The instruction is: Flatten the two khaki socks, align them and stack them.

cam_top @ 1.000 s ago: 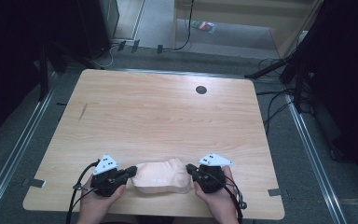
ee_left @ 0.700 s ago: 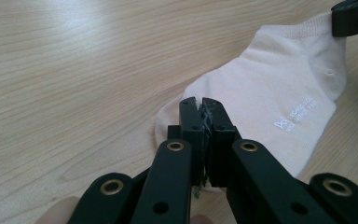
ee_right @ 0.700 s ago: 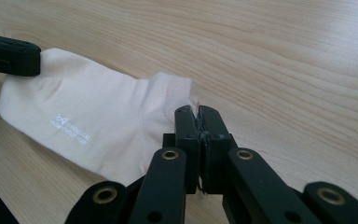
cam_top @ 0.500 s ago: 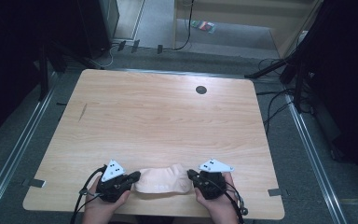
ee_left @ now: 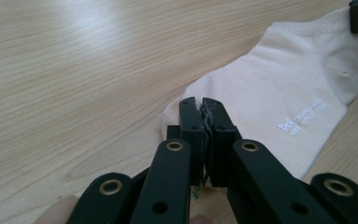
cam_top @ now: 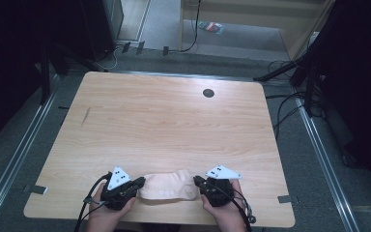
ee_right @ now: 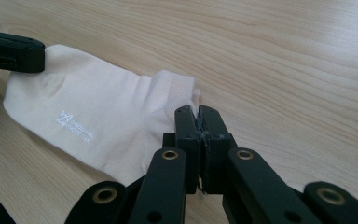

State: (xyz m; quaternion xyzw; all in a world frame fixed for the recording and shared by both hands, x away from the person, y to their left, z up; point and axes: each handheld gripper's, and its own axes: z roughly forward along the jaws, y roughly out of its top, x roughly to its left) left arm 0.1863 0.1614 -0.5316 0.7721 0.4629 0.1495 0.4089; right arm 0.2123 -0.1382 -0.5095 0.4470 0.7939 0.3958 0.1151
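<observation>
A cream ankle sock [cam_top: 168,186] lies flat near the front edge of the wooden table [cam_top: 174,125], with small white lettering on its side [ee_left: 303,119]. My left gripper [cam_top: 142,181] is shut at the sock's toe end, its jaws pressed together on the fabric edge [ee_left: 200,100]. My right gripper [cam_top: 196,180] is shut at the cuff end, where the cuff corner bunches into the closed tips [ee_right: 196,109]. The sock [ee_right: 98,112] is stretched between them. A hand holds each gripper from below.
A small dark round hole [cam_top: 208,93] sits at the far right of the table, and a short dark mark [cam_top: 85,116] at the left. The table's front edge [cam_top: 159,223] lies just behind the grippers. Cables [cam_top: 285,104] and metal rails [cam_top: 323,159] run along the floor.
Both grippers and the sock have shifted slightly toward the front edge. The sock, bulged up a second ago, now lies flatter and stretched.
</observation>
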